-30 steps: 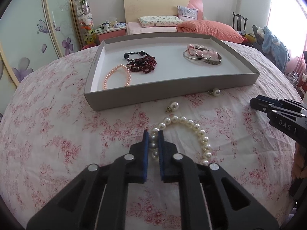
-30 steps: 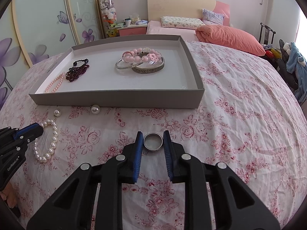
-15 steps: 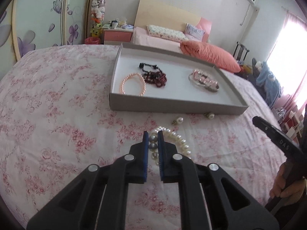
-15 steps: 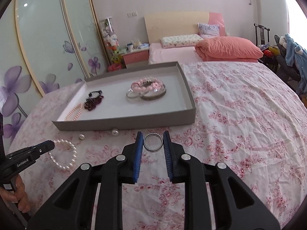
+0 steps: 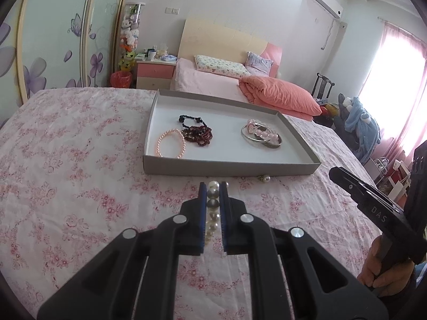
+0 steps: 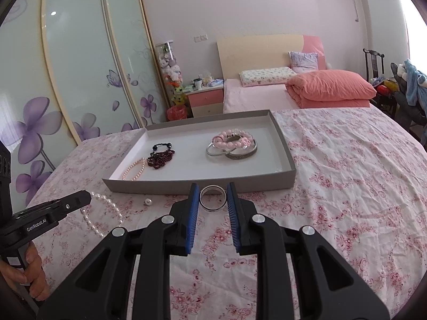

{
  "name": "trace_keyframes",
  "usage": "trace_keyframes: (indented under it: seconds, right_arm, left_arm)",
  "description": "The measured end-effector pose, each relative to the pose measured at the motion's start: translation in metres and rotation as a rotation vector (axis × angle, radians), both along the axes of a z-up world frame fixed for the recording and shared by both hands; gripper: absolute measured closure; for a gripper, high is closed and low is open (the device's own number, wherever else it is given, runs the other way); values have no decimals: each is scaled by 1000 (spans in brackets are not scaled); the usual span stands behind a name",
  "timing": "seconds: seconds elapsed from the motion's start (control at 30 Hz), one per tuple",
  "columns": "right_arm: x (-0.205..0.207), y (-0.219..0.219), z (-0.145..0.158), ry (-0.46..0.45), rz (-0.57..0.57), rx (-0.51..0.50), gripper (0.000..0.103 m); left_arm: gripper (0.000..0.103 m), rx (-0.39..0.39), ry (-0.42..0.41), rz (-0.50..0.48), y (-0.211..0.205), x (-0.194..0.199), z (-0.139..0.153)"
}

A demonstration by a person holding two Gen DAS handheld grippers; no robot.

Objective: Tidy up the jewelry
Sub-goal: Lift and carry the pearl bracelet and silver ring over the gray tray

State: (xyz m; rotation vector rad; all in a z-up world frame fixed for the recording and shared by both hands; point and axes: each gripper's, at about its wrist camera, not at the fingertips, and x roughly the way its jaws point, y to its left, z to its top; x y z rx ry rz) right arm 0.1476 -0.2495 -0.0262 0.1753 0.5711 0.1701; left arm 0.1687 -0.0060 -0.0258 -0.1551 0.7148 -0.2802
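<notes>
My left gripper (image 5: 213, 186) is clamped on the white pearl strand (image 5: 213, 200), which hangs loose over the flowered bedspread (image 5: 80, 186); a swing could snag it on the near wall of the grey tray (image 5: 229, 166). My right gripper (image 6: 213, 196) pinches the silver ring (image 6: 213, 198) by its smooth edges, so it may squirt free.

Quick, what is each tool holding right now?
Left tool: closed on the white pearl bracelet.
Right tool: closed on the silver ring.
</notes>
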Motion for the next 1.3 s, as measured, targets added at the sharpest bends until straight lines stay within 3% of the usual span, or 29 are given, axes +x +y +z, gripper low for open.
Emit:
trace_keyframes:
  seconds: [0.8, 1.03, 1.3]
  right_arm:
    - [-15, 11, 54, -306, -58, -81, 80]
    - [-4, 10, 66, -360, -74, -87, 80]
    - [16, 5, 70, -377, -85, -88, 80]
  left_arm:
    - [93, 167, -234, 61, -26, -6, 53]
    - [93, 199, -292, 86, -33, 5, 69]
    - [93, 189, -295, 102, -35, 35, 80]
